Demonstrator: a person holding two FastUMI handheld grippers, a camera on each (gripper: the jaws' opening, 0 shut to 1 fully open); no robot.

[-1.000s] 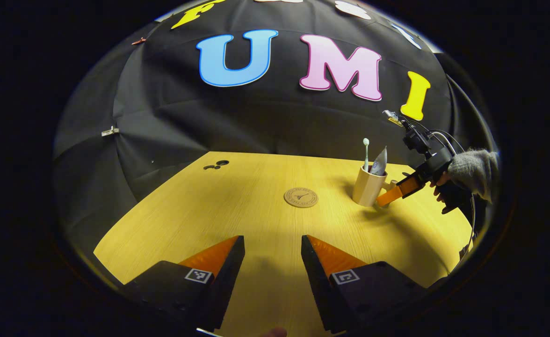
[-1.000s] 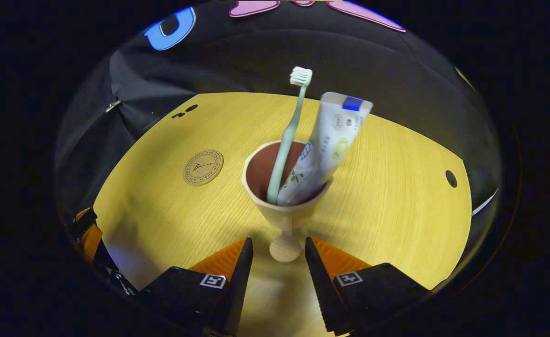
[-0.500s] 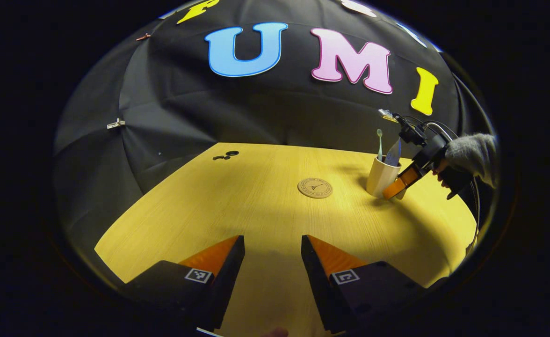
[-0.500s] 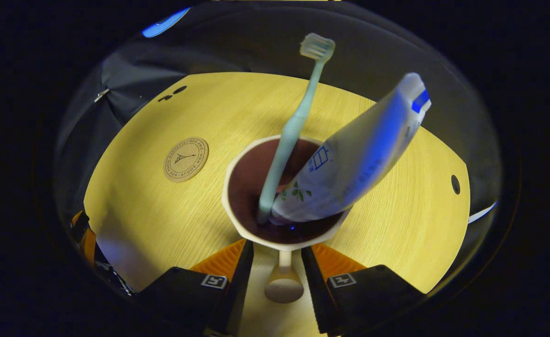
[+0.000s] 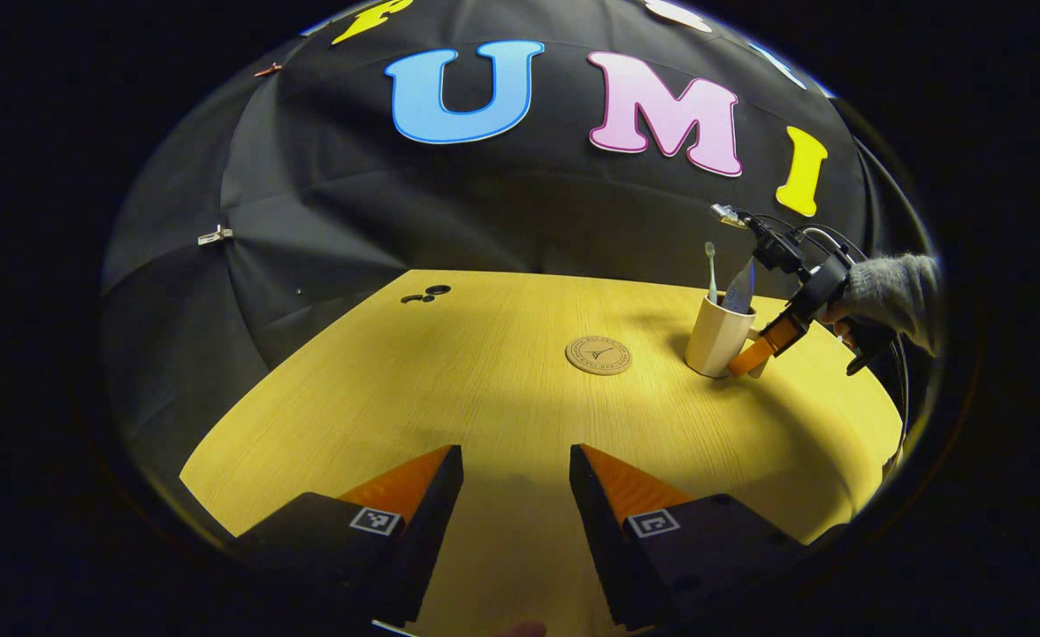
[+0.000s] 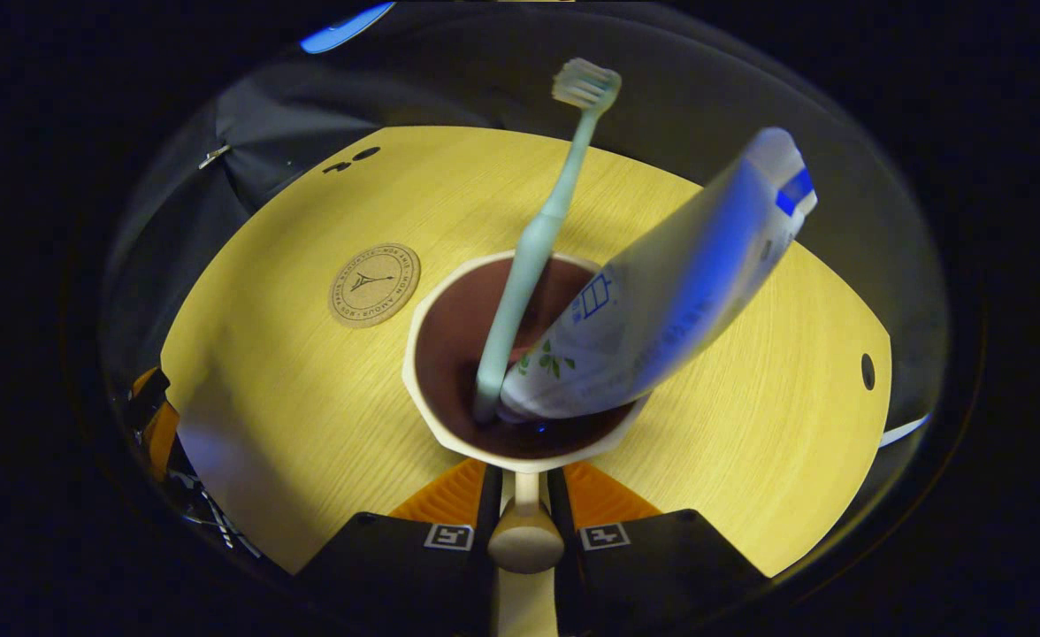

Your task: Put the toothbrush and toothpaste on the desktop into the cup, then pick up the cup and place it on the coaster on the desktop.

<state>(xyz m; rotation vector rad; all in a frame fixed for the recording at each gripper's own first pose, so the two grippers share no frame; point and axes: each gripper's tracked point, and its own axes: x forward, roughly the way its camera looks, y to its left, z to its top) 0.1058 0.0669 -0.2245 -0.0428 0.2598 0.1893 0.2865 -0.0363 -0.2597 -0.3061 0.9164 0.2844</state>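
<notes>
Cup [image 6: 449, 416] handle pinched by right gripper [image 6: 524, 495]; coaster [image 5: 598, 355] beside.

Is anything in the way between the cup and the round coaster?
Nothing visible is. Bare desktop lies between the cup and the coaster. The right gripper is shut on the cup's handle.
</notes>
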